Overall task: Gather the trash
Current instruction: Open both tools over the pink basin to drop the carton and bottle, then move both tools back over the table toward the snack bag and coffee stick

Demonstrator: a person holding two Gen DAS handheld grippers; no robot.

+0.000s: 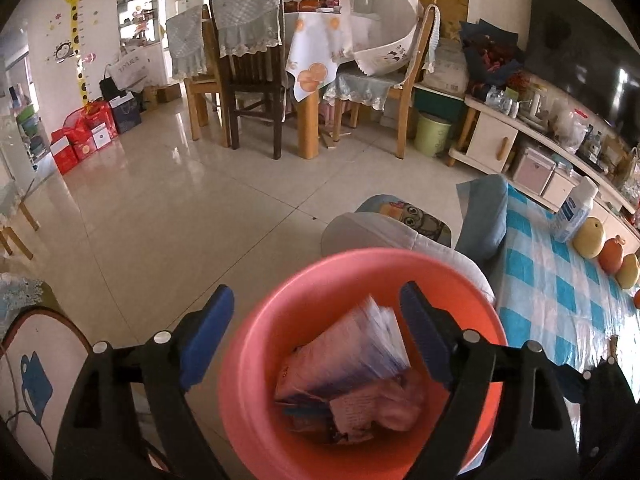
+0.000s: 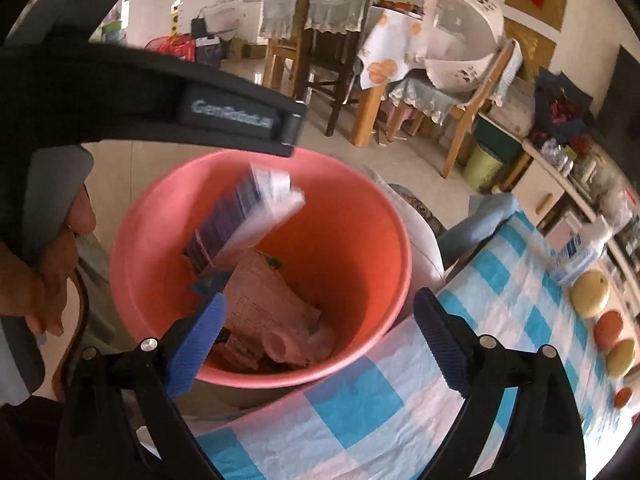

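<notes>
The left gripper (image 1: 316, 344) hangs over the pink bucket (image 1: 256, 360) with its blue-padded fingers (image 1: 208, 336) spread wide and nothing between them; the right-hand finger sits inside the rim, the other outside it over the floor. In the right wrist view the body of this gripper crosses the upper left as a dark bar, gripped by the person's hand (image 2: 52, 264), whose lower part is cut off by the frame edge.

The right gripper (image 2: 316, 344) is also wide open and empty. One of its fingers lies over the near rim of the bucket, the other over the checked tablecloth (image 2: 360, 420) just beside it.

Inside the bucket a flat packet (image 2: 244, 220), white and dark purple, is smeared by motion blur, so its print cannot be read and whether it rests on the pile or is in the air cannot be told. Below it lies a heap of trash (image 2: 264, 320): crumpled pinkish paper with small text, a pale tube-shaped piece and darker scraps that are too jumbled to name. The bucket's base is hidden by the grippers in both views.

On the tablecloth, well apart from the bucket, stand a white and blue bottle (image 1: 572, 210) and a row of round fruit (image 1: 588, 232), partly cut off at the right edge. Past the bucket sits a padded stool (image 1: 416, 220) with an owl picture, half hidden by the rim. Farther off are a dining table (image 1: 316, 44) with chairs, a green bin (image 1: 432, 134) and a low white cabinet (image 1: 492, 140).
</notes>
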